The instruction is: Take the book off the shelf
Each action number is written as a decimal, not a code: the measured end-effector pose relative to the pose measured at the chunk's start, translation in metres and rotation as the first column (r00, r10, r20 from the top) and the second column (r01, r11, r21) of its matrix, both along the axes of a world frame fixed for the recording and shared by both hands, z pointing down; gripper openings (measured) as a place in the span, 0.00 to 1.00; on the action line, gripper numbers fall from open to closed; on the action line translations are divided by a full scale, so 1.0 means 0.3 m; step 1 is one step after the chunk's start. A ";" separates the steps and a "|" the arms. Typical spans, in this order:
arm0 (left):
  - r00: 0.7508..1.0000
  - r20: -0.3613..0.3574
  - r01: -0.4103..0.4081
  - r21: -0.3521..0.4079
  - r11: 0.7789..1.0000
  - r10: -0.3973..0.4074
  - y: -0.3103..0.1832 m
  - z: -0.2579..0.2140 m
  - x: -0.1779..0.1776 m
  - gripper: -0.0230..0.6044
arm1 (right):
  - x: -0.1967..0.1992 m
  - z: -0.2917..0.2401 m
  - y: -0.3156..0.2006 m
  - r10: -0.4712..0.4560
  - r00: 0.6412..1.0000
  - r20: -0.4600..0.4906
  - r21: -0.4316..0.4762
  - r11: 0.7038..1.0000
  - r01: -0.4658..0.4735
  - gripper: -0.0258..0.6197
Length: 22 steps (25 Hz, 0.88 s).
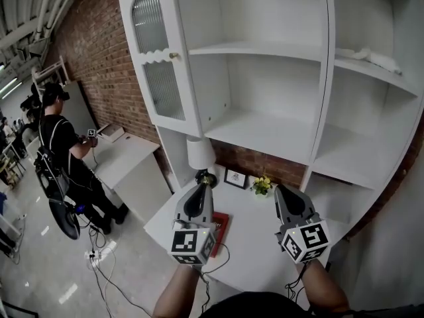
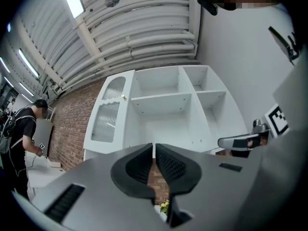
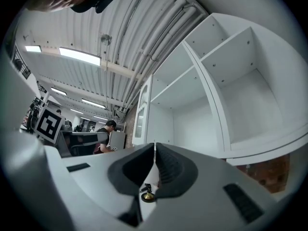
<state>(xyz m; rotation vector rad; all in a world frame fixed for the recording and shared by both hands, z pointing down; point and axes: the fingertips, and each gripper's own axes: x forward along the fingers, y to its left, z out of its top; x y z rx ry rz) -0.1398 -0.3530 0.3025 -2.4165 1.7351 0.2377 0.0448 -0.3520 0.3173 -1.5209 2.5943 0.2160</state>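
Observation:
A red book (image 1: 221, 224) lies flat on the white counter (image 1: 255, 244) under the shelf unit (image 1: 265, 121), and my left gripper hides part of it. The left gripper (image 1: 198, 188) is held above the counter beside the book, its jaws shut with nothing between them (image 2: 154, 150). To its right, the right gripper (image 1: 286, 192) is at the same height, also shut and holding nothing (image 3: 154, 150). Both point towards the white shelves. The compartments I can see hold no book.
The cabinet's glass door (image 1: 158, 61) stands open at the left. On the counter stand a white-shaded lamp (image 1: 200, 154), a small picture frame (image 1: 235, 177) and yellow flowers (image 1: 262, 185). A pale object (image 1: 374, 59) lies on the upper right shelf. A person (image 1: 63, 154) stands far left.

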 end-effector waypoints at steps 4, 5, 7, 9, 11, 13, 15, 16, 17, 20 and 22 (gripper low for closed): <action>1.000 0.028 0.000 0.011 1.000 0.000 -0.005 0.009 0.022 0.08 | 0.013 0.008 -0.010 0.010 1.000 -0.019 0.012 1.000 -0.010 0.05; 0.999 0.033 0.003 0.002 1.000 -0.003 -0.006 0.023 0.024 0.07 | 0.015 0.014 -0.012 0.009 1.000 -0.016 0.008 1.000 -0.009 0.05; 1.000 0.028 0.006 -0.021 1.000 -0.005 -0.001 0.052 0.022 0.08 | 0.018 0.027 -0.011 0.004 1.000 -0.012 -0.002 1.000 -0.004 0.06; 1.000 0.023 0.010 -0.037 0.999 -0.009 0.006 0.069 0.017 0.08 | 0.020 0.033 -0.009 0.001 1.000 -0.014 -0.006 1.000 -0.001 0.05; 1.000 0.024 0.015 -0.053 0.998 -0.014 0.014 0.075 0.015 0.07 | 0.026 0.031 -0.007 -0.001 1.000 -0.013 -0.002 1.000 0.001 0.05; 0.999 0.027 0.020 -0.057 0.998 -0.018 0.025 0.077 0.015 0.08 | 0.031 0.029 -0.001 0.000 1.000 -0.018 0.006 1.000 0.000 0.05; 0.999 0.029 0.026 -0.049 0.998 -0.024 0.038 0.081 0.015 0.07 | 0.035 0.027 0.007 0.001 1.000 -0.027 0.015 1.000 -0.001 0.05; 0.999 0.027 0.030 -0.047 0.998 -0.028 0.045 0.082 0.014 0.08 | 0.036 0.025 0.012 -0.001 1.000 -0.029 0.018 1.000 0.002 0.05; 0.999 0.024 0.033 -0.044 0.998 -0.032 0.053 0.083 0.016 0.08 | 0.038 0.024 0.017 -0.004 1.000 -0.030 0.020 1.000 0.005 0.05; 0.999 0.014 0.036 -0.023 0.999 -0.035 0.081 0.075 0.030 0.08 | 0.049 0.023 0.034 -0.014 0.999 -0.033 0.022 1.000 0.015 0.05; 0.999 0.014 0.033 -0.012 0.999 -0.033 0.096 0.070 0.046 0.08 | 0.059 0.026 0.044 -0.019 0.999 -0.035 0.021 1.000 0.020 0.05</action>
